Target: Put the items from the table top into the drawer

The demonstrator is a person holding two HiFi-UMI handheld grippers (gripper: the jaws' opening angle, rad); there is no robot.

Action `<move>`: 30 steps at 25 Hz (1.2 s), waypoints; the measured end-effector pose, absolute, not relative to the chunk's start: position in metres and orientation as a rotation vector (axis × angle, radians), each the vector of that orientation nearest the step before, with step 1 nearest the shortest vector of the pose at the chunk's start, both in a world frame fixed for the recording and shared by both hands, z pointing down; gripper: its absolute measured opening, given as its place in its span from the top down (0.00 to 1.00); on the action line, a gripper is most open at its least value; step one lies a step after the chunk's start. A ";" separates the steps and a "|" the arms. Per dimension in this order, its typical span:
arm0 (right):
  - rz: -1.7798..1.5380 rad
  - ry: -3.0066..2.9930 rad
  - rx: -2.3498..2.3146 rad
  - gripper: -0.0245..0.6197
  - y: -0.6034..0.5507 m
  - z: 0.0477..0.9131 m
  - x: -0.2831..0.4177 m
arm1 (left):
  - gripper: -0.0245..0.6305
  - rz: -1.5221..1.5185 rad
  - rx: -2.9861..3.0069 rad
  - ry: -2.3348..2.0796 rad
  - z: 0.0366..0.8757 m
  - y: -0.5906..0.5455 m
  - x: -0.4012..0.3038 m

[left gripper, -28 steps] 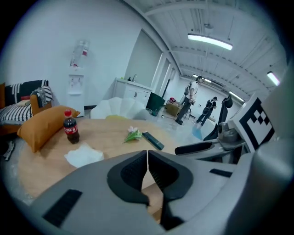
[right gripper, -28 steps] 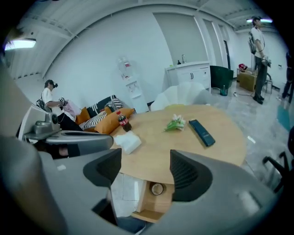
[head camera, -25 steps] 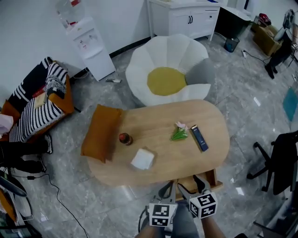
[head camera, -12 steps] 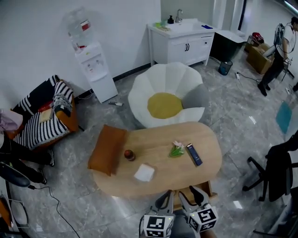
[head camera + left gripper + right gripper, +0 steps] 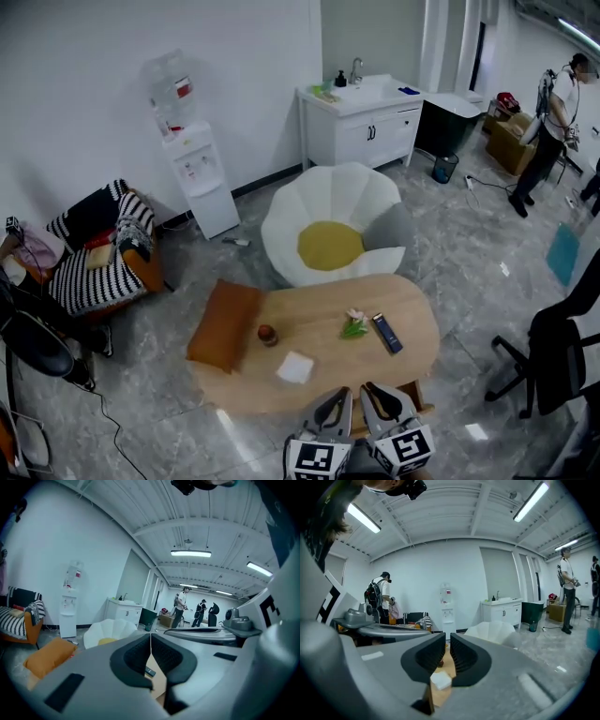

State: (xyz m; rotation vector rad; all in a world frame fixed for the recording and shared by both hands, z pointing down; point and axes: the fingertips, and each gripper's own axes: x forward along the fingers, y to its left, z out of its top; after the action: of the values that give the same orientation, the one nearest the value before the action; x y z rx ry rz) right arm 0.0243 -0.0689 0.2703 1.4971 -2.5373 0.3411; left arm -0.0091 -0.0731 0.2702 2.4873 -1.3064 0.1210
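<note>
On the oval wooden table [image 5: 323, 386] lie a small brown jar [image 5: 267, 335], a white square pack [image 5: 295, 367], a pink flower sprig [image 5: 354, 323] and a dark blue box [image 5: 387, 334]. An open wooden drawer [image 5: 419, 408] sticks out under the table's near right edge, partly hidden. Both grippers hover side by side before the near edge, apart from all items. My left gripper [image 5: 343, 394] [image 5: 150, 641] is shut and empty. My right gripper [image 5: 371, 388] [image 5: 447, 644] has just been closing; a narrow slit remains between its pads, and it grips nothing.
Beyond the table stands a white petal-shaped chair [image 5: 333, 220]. An orange cushion [image 5: 225, 323] lies at the table's left end. A water dispenser [image 5: 192, 159], a sink cabinet [image 5: 370, 117] and a striped seat [image 5: 103, 248] line the walls. A black office chair [image 5: 553, 356] is at right.
Both grippers and the head camera have risen, so the table looks smaller and farther. The right jaws went from wide open to nearly closed.
</note>
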 end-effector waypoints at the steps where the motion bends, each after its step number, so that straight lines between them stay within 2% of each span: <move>1: 0.319 -2.538 1.507 0.92 -0.069 0.266 0.023 | 0.94 0.105 2.494 -1.306 0.265 -0.072 -0.009; 3: 0.300 -2.540 1.508 0.95 -0.066 0.260 0.019 | 0.94 0.074 2.497 -1.310 0.257 -0.068 -0.011; 30: 0.218 -2.533 1.587 0.96 -0.051 0.236 0.017 | 0.94 0.112 2.557 -1.315 0.240 -0.047 -0.010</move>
State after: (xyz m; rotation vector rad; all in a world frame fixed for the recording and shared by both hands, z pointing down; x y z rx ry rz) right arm 0.0173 -0.0508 0.2360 1.5868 -2.5332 0.2184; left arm -0.0103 -0.0473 0.2402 2.5570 -1.3150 0.1116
